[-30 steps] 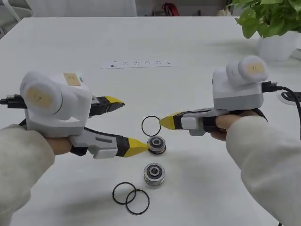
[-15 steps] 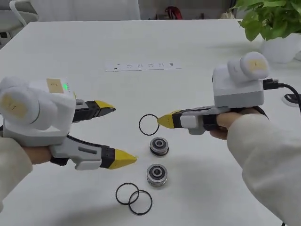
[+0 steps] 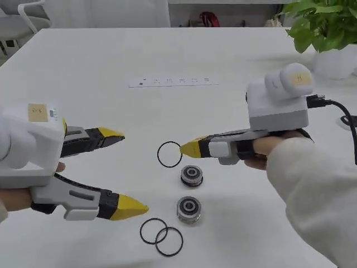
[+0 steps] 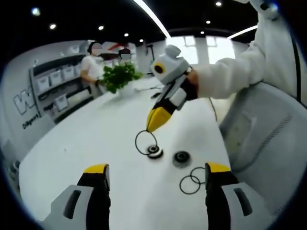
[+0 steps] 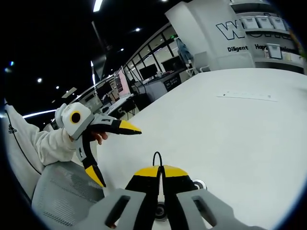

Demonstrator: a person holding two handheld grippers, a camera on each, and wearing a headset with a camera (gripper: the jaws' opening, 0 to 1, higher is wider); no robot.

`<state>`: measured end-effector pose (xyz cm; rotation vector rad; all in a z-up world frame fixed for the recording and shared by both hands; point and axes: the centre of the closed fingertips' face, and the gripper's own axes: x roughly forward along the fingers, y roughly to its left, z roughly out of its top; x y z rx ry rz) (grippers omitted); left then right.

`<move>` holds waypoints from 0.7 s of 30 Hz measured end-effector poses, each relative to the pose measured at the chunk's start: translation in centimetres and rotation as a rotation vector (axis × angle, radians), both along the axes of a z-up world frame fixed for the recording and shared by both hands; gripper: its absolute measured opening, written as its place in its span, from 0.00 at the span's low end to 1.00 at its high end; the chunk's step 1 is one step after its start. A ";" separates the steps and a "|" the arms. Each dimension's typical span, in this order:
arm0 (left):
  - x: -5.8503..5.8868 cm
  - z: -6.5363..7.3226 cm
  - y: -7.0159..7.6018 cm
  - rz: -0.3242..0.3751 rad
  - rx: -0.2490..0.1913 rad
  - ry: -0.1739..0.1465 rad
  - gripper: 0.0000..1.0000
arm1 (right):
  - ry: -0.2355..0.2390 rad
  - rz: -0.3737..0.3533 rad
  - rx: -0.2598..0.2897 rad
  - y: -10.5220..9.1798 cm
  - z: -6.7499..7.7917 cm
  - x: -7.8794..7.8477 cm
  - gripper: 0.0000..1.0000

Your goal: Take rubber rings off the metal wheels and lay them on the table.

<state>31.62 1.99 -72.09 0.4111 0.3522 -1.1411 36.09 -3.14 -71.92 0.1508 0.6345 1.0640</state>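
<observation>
Two rings (image 3: 167,230) are laid by the near edge of the table (image 3: 251,67), a third ring (image 3: 158,155), not yet laid down, is clenched in the right tool (image 3: 183,148) beside the wheels (image 3: 192,175), and the left tool (image 3: 134,172) is released.

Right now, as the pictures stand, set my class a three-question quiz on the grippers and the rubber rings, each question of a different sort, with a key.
1. True or false: the right gripper is shut on a rubber ring.
2. How many loose rings lie overlapping on the table, on the person's side of the metal wheels? A one; B two; C four.
3. Fill in: the left gripper holds nothing and its jaws stand ____.

Key: 1 true; 2 B; 3 open.
</observation>
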 end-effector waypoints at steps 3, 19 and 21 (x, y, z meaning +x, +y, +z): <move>-0.3 -0.4 0.2 -0.005 0.006 0.008 0.85 | 0.007 0.015 0.001 0.4 -0.1 -0.4 0.00; -1.8 -2.1 3.7 0.054 -0.023 0.054 0.84 | 0.057 0.120 -0.060 2.6 -2.1 -2.8 0.00; -2.6 -2.9 4.3 0.072 -0.029 0.088 0.85 | 0.066 0.133 -0.069 2.8 -2.5 -3.0 0.00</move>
